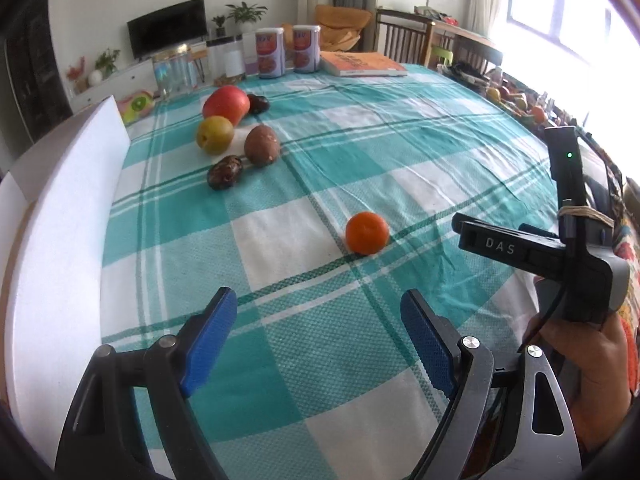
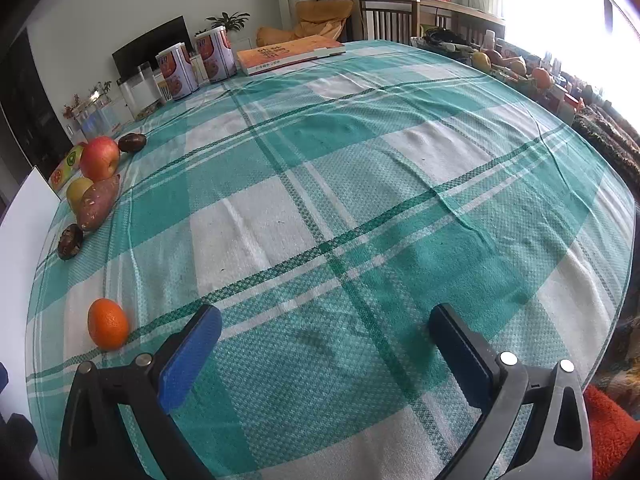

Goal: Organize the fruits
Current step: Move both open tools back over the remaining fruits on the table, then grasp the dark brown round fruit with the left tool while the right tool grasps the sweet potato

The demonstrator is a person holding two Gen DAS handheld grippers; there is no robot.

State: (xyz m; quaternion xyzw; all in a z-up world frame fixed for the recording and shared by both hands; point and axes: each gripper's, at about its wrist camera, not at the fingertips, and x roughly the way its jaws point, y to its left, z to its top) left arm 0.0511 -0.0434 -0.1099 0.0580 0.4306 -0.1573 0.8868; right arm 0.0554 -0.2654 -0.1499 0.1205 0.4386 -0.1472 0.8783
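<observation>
An orange (image 1: 367, 233) lies alone on the checked tablecloth (image 1: 320, 340), ahead and a little right of my open, empty left gripper (image 1: 318, 304). It also shows in the right wrist view (image 2: 107, 323), left of my open, empty right gripper (image 2: 326, 322). A cluster at the far left holds a red apple (image 1: 225, 104), a yellow pear (image 1: 215, 135), a sweet potato (image 1: 262, 145) and two dark brown fruits (image 1: 225, 173) (image 1: 258, 104). The same cluster shows in the right wrist view: apple (image 2: 99, 158), pear (image 2: 77, 190), sweet potato (image 2: 99, 202). The right gripper's body (image 1: 560, 256) shows at right.
A white foam board (image 1: 60, 240) stands along the table's left edge. Two cans (image 1: 288, 51), a glass jar (image 1: 173, 69), a white canister (image 1: 226, 56) and an orange book (image 1: 362, 64) stand at the far edge. More fruit and clutter (image 2: 520, 66) lie beyond the right edge.
</observation>
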